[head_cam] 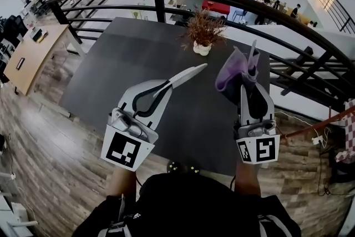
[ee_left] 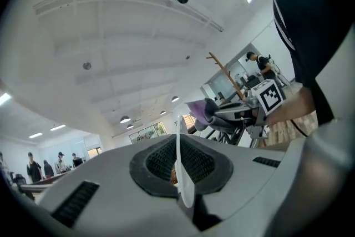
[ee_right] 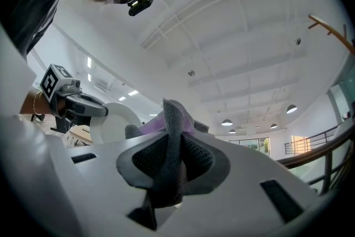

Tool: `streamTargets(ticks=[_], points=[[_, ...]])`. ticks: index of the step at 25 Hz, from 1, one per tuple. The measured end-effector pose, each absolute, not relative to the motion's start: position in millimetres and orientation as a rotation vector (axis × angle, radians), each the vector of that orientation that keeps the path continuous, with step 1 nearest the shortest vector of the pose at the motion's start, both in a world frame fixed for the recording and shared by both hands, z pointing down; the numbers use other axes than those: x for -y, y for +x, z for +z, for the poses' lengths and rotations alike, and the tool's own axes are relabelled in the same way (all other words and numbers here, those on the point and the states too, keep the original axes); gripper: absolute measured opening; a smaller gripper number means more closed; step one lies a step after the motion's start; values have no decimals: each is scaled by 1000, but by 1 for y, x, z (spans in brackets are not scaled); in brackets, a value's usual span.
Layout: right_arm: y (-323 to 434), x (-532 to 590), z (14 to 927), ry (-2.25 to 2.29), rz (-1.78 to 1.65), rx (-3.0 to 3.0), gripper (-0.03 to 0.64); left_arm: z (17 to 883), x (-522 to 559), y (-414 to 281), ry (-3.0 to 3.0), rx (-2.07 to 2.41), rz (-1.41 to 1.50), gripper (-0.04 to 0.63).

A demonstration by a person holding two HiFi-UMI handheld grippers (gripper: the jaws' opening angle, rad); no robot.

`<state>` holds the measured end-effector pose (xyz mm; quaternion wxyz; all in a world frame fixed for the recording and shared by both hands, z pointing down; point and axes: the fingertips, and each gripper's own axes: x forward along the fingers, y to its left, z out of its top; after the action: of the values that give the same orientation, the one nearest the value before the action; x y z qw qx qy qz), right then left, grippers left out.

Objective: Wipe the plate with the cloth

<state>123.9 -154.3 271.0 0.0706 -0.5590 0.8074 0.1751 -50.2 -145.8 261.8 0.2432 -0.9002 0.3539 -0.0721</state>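
Dark worktop (head_cam: 138,64) with potted plant (head_cam: 203,33): before plant, left hand-held gripper (head_cam: 166,86) is clamping plate (head_cam: 189,71), right hand-held gripper (head_cam: 249,81) pinching cloth (head_cam: 232,72); wiping seemingly pending, needing cloth pressed onto plate.

Plate (head_cam: 191,71) L of cloth (head_cam: 233,72) (plant (head_cam: 204,30) behind)

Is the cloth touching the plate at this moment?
Apart. The head view shows a narrow strip of the dark table between the tip of the plate and the near edge of the cloth.
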Motion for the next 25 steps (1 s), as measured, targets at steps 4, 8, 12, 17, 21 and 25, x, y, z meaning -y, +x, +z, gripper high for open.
streamTargets(ticks=[4,8,12,17,21,25], points=[[128,152,270,-1688,521,-2416,72,268,148,-43,-2359,-943,-287,17],[134,151,268,-1692,526,-2404,72,284,151,-29,-2264,-898,-405,17],[137,150,264,-1687,536,-2392,72,298,155,-16,-2119,-835,-543,17],[138,148,256,-1676,558,-2380,72,302,162,-5,-1934,-777,-644,17],[140,145,248,-1657,580,-2366,72,304,164,4,-1843,-746,-667,17],[137,143,232,-1623,619,-2347,72,310,168,9,-1766,-707,-706,17]])
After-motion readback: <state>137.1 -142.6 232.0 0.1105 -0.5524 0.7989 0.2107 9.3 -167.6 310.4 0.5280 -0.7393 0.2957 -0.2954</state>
